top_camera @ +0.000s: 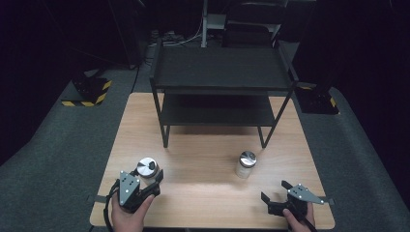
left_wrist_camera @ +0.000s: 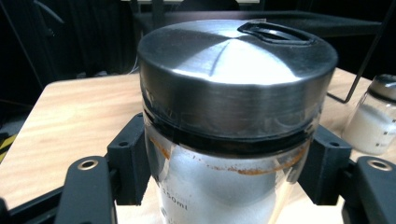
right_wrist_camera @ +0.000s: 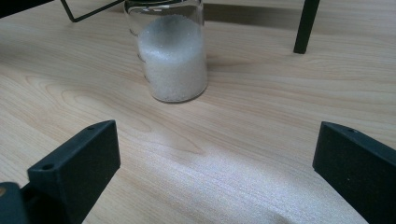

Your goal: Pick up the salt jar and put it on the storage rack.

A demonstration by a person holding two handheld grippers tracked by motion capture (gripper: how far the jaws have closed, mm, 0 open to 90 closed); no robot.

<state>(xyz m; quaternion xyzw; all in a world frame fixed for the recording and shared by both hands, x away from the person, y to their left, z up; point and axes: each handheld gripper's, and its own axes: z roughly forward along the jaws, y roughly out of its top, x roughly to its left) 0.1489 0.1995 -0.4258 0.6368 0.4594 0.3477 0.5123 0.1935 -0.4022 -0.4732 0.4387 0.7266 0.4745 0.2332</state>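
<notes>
A glass jar (top_camera: 146, 167) with a steel lid and white granules inside stands at the near left of the wooden table (top_camera: 203, 198). My left gripper (top_camera: 146, 176) is shut on this jar (left_wrist_camera: 233, 116), its black jaws pressing the glass on both sides just below the lid. A second jar (top_camera: 245, 165) of the same kind stands right of centre, seen close up as the jar (right_wrist_camera: 173, 56) ahead of my right gripper (right_wrist_camera: 217, 149). My right gripper (top_camera: 274, 190) rests near the front right edge, jaws wide open and empty, a short way behind that jar.
A black two-tier metal rack (top_camera: 222, 72) stands on the far half of the table, its legs (right_wrist_camera: 306, 25) just beyond the second jar. Grey carpet surrounds the table, with dark equipment bases at both back corners.
</notes>
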